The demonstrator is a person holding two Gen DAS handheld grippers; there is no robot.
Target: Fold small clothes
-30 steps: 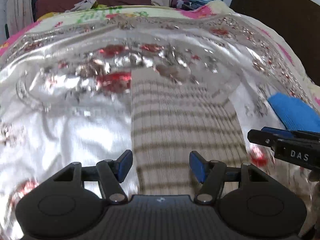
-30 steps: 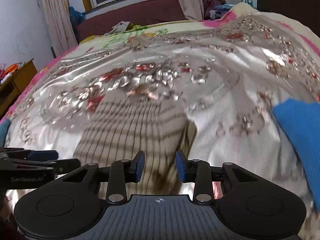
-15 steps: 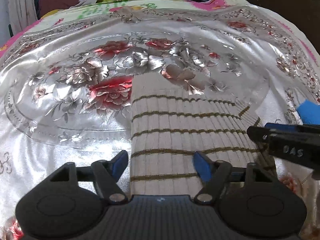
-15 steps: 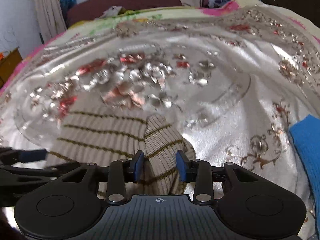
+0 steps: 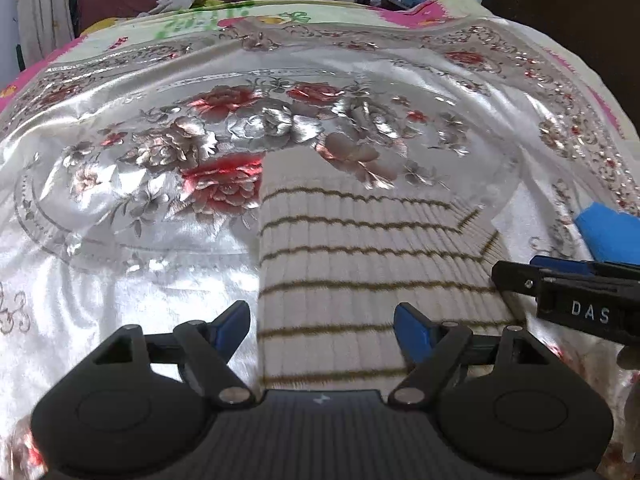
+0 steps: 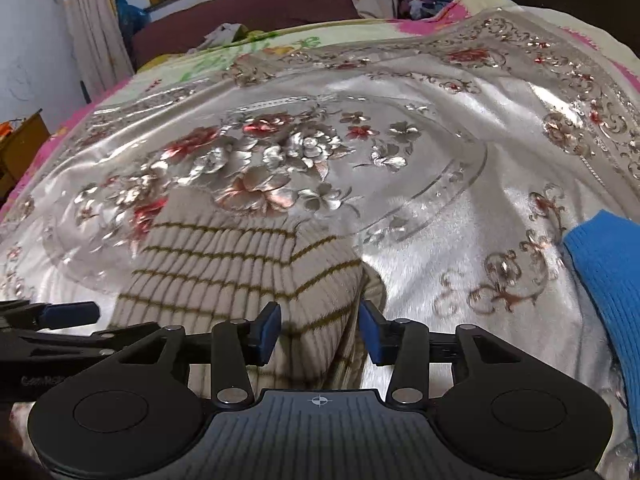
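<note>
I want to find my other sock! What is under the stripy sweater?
The stripy sweater lies on the shiny flowered blanket, which shows all around it. Anything under the sweater is covered and cannot be seen.

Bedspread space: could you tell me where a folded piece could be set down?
Free satin lies left of the striped knit garment, over the floral medallion, and between that garment and the blue knit garment. It is crowded near both hand-held grippers, left and right.
</note>
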